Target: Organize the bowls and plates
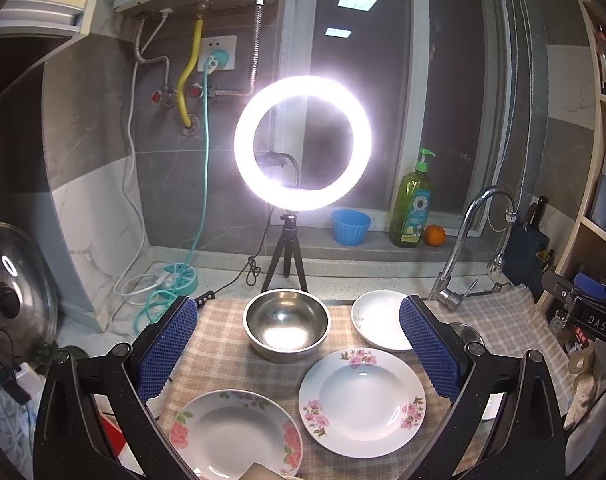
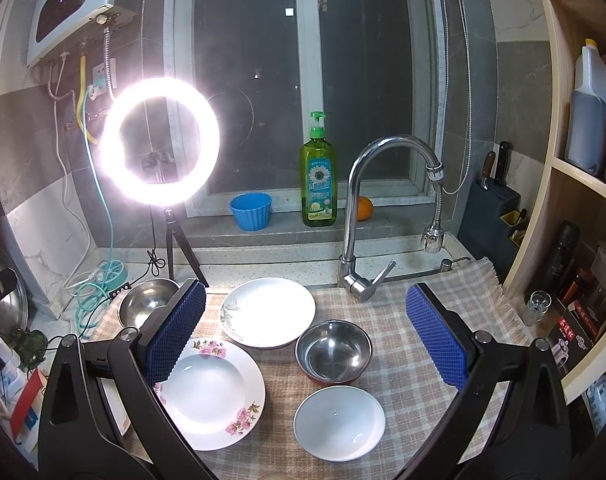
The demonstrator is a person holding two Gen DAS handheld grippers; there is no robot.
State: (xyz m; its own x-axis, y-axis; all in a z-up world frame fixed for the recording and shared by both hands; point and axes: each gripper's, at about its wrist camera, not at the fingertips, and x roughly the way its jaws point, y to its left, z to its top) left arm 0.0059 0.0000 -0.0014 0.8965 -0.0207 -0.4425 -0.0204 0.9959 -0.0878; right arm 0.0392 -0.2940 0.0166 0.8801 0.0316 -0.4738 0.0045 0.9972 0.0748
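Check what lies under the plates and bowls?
A checked cloth covers the counter under every plate and bowl; the surface beneath it is hidden. Both bowls look empty.

steel bowl [image 1: 286, 323]: shiny metal
flowered plate [image 1: 361, 402]: glossy ceramic
checked cloth [image 2: 423, 360]: matt woven
gripper pads [image 2: 437, 338]: blue, textured

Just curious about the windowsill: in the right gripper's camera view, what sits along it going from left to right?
Ring light on its tripod in front, then blue cup → green dish soap bottle → orange, partly behind the faucet → knife block.
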